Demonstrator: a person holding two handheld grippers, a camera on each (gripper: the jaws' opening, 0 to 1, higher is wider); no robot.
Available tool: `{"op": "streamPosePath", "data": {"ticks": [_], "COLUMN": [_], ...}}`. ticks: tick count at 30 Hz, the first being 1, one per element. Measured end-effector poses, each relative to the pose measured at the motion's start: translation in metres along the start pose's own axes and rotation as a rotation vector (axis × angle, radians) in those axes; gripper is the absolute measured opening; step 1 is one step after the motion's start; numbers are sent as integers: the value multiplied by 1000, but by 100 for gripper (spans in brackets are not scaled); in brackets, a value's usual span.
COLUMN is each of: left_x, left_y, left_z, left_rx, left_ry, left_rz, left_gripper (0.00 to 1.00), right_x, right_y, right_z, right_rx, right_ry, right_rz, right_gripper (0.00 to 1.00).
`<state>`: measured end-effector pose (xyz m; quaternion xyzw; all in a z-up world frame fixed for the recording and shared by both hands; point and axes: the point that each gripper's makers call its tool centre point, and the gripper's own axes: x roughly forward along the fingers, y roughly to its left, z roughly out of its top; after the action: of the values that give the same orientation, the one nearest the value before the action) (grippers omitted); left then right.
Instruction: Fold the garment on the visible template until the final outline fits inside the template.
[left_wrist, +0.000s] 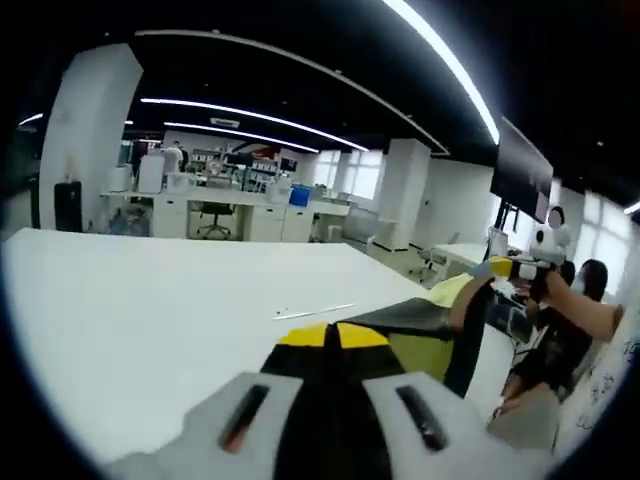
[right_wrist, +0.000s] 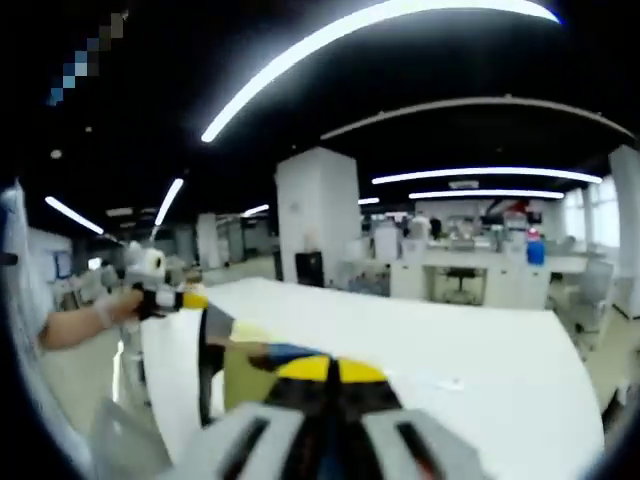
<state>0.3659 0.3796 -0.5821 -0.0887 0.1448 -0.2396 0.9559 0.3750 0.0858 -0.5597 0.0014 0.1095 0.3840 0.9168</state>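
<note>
Your left gripper (left_wrist: 330, 400) has its fingers (left_wrist: 245, 415) pinched shut on the garment (left_wrist: 400, 325), the black and yellow cloth squeezed right between them. Same on the other side: your right gripper (right_wrist: 325, 420) has its fingers (right_wrist: 400, 435) clamped on the garment (right_wrist: 300, 365) too, with a yellow patch and a bit of blue bunched at the tips.

So the garment is hanging stretched between your two grippers, up off the white counter (left_wrist: 150, 310) near its edge, not lying flat. Its long axis runs from one gripper to the other. In the left gripper view it stretches off to the right toward the right gripper (left_wrist: 520, 268), held in your hand (left_wrist: 560, 290). In the right gripper view it runs left toward the left gripper (right_wrist: 165, 292), with a dark strip dropping down beside the counter (right_wrist: 480, 350) edge.

A thin pale line (left_wrist: 315, 312) lies on the counter beyond the cloth; can't tell what it is. Behind that there's a desk with a blue box (left_wrist: 300, 196) on it, contents not visible, and a black office chair (left_wrist: 213, 218) in front of it.
</note>
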Motion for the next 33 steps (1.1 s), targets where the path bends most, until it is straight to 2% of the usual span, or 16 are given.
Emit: {"op": "streamPosePath", "data": {"ticks": [1,4,5,12,13,15,16,19,21,24,27,33], "left_x": [5,24,29,70,77,89,98,121,134,146,153,175], "left_y": [1,21,23,54,52,60,66,90,96,110,116,140], "left_z": [-7,-24,-29,-58,-64,-71,-79,-97,-104,-119,-130,-154], "left_rx": [-18,-19,-29,-66,-73,-77,-82,-100,-107,-121,-130,-173], "left_ry": [15,57,67,115,123,131,152,194,208,237,256,299], "left_rz": [-7,9,10,41,44,48,52,73,76,91,105,147], "left_gripper": [0,0,0,0,0,0,0,0,0,0,0,0], "right_x": [6,22,27,81,87,102,111,130,144,155,173,191], "right_y": [-4,-14,-18,-57,-62,-73,-81,-94,-105,-110,-123,-132], "right_z": [-6,-22,-28,-63,-69,-85,-97,-117,-134,-151,-172,-198], "right_rx": [7,46,64,84,92,96,104,126,123,134,154,206], "right_ry": [3,33,59,147,165,206,239,278,316,350,395,440], "right_rz": [0,3,-5,-1,-5,-4,-6,-8,-11,-10,-14,-27], "right_gripper": [0,0,0,0,0,0,0,0,0,0,0,0]}}
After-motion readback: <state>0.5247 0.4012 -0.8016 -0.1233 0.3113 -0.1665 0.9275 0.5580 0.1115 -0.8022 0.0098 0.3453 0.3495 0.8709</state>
